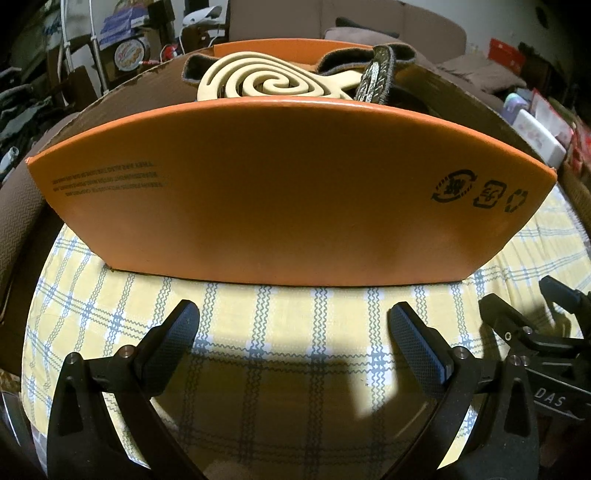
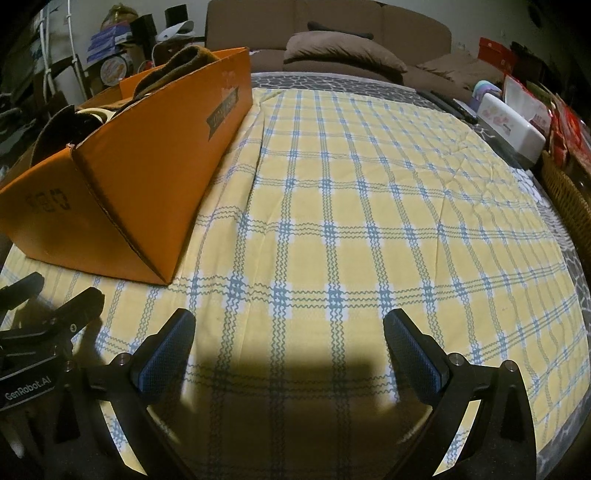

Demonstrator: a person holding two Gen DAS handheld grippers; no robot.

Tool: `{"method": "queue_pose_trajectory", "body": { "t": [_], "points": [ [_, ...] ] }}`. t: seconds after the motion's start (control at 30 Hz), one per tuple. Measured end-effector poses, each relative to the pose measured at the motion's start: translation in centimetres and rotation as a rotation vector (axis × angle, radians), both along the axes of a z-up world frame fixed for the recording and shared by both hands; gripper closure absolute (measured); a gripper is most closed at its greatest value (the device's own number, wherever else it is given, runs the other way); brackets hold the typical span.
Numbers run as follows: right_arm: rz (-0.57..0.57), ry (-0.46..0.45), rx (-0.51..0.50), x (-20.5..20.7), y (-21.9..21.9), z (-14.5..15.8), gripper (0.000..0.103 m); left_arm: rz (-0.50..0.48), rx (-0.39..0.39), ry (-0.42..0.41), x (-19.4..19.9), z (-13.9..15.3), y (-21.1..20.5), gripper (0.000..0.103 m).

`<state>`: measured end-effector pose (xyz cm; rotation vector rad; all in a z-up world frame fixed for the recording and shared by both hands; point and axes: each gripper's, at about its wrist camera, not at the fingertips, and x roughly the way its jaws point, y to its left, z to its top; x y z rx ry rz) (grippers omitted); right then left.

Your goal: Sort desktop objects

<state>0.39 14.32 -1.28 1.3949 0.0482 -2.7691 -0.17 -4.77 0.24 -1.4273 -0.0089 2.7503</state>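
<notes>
An orange cardboard box [image 1: 288,192] stands on the yellow checked tablecloth [image 1: 288,317] right in front of my left gripper [image 1: 293,317], which is open and empty just short of the box's near wall. Inside the box lie a cream spiral trivet [image 1: 266,83], a patterned strap [image 1: 373,79] and dark fabric [image 1: 192,68]. In the right wrist view the box [image 2: 147,162] is at the left. My right gripper [image 2: 290,326] is open and empty over the bare cloth [image 2: 369,206]. Each gripper shows at the edge of the other's view: the right one [image 1: 535,325], the left one [image 2: 48,306].
A brown sofa [image 2: 332,33] with cushions stands beyond the table. A white box [image 2: 513,122] and red packages [image 2: 561,122] sit at the table's far right edge. A wicker item [image 2: 569,199] is at the right. Cluttered shelves fill the back left.
</notes>
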Motion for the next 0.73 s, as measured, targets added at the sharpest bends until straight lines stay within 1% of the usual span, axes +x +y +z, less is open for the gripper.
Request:
{"method": "queue_pose_trajectory", "body": {
  "t": [0.73],
  "points": [
    [0.000,0.000,0.000,0.11,-0.01,-0.01,0.000,-0.001,-0.007,0.001,-0.06,-0.16,0.35,0.000]
  ]
}}
